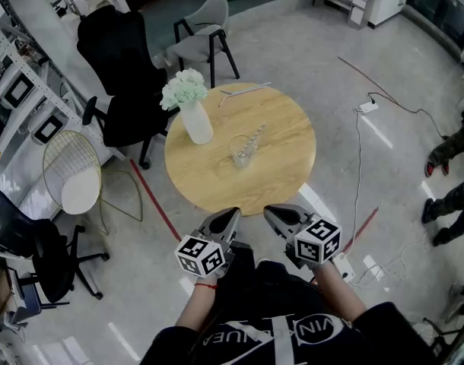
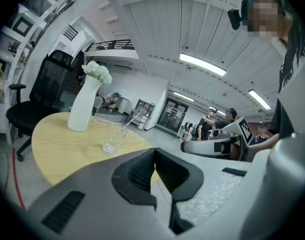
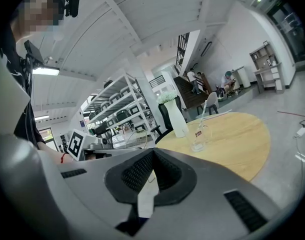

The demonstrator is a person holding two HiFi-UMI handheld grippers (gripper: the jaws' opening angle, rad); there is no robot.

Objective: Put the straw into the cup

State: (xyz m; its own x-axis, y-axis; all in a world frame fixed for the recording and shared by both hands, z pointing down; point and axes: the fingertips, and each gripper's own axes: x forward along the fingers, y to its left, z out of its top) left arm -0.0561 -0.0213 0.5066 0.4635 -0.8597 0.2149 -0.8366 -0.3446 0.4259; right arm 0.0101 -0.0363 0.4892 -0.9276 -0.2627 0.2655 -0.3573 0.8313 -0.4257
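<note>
A clear glass cup (image 1: pixel 242 153) stands near the middle of the round wooden table (image 1: pixel 285 166). A pale straw (image 1: pixel 256 135) leans out of it toward the far right. The right gripper view shows the cup (image 3: pixel 198 138) with the straw (image 3: pixel 205 110) rising from it. In the left gripper view the cup (image 2: pixel 112 141) is small and far off. My left gripper (image 1: pixel 231 214) and right gripper (image 1: pixel 271 211) hover side by side just short of the table's near edge. Both are shut with nothing between the jaws, the left gripper (image 2: pixel 155 152) and right gripper (image 3: pixel 152 152) alike.
A white vase (image 1: pixel 196 122) of pale flowers stands left of the cup. A thin pale strip (image 1: pixel 246 91) lies at the table's far edge. A black office chair (image 1: pixel 118 67), a grey chair (image 1: pixel 205 36) and a wire chair (image 1: pixel 72 177) ring the left side. Cables and a power strip (image 1: pixel 367 106) lie on the floor at right.
</note>
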